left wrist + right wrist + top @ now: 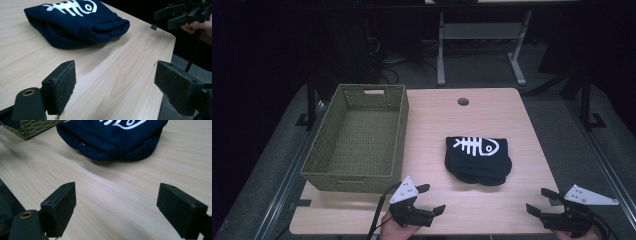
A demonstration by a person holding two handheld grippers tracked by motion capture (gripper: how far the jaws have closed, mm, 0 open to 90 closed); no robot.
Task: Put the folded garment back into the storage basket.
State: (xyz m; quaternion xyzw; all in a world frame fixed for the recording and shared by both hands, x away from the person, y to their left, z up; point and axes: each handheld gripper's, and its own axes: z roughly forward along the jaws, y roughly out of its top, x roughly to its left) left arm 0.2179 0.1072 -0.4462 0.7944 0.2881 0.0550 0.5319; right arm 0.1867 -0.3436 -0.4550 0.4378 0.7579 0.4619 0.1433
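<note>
Fabric's soft and light, I'd guess: folded navy shirt (478,160) should bunch easily; pinch its near folded edge. Left gripper (431,198) and right gripper (541,200) both spread, empty.

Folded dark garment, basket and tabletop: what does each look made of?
The folded dark garment looks like soft navy knit or fleece, matte, with a white fish-skeleton print. The basket appears woven from olive fibre or wicker; its plaited weave shows. The tabletop looks like pale wood-grain laminate, smooth with a slight sheen, possibly real wood.
</note>
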